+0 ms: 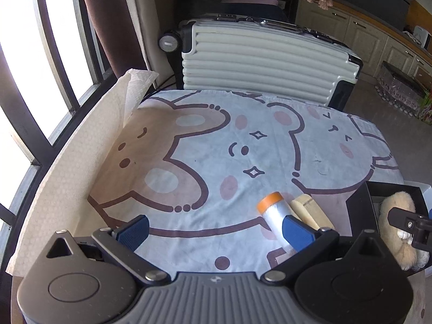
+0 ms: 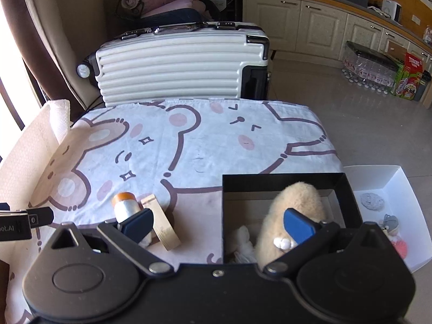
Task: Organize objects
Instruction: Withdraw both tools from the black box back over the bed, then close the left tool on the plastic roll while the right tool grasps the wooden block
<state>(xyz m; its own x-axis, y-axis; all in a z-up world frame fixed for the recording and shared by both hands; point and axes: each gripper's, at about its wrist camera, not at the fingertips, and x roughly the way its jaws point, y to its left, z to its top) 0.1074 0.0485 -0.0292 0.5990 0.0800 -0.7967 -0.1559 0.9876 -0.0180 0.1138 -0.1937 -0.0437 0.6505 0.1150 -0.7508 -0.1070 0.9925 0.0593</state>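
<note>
A fluffy beige plush toy point(image 2: 294, 210) lies inside the black box point(image 2: 283, 178) on the table point(image 2: 216, 140). Left of the box lie an orange-capped bottle point(image 2: 125, 206) and a tape roll point(image 2: 162, 222). Both the left gripper point(image 1: 213, 228) and right gripper point(image 2: 218, 224) have jaws apart, holding nothing.

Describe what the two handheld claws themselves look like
Both match: the left claw and right claw have blue pads on black linkage arms with silver pivot bolts and round black housings. The left's centre body is ribbed grey, the right's black. No hands or sleeves show.
</note>
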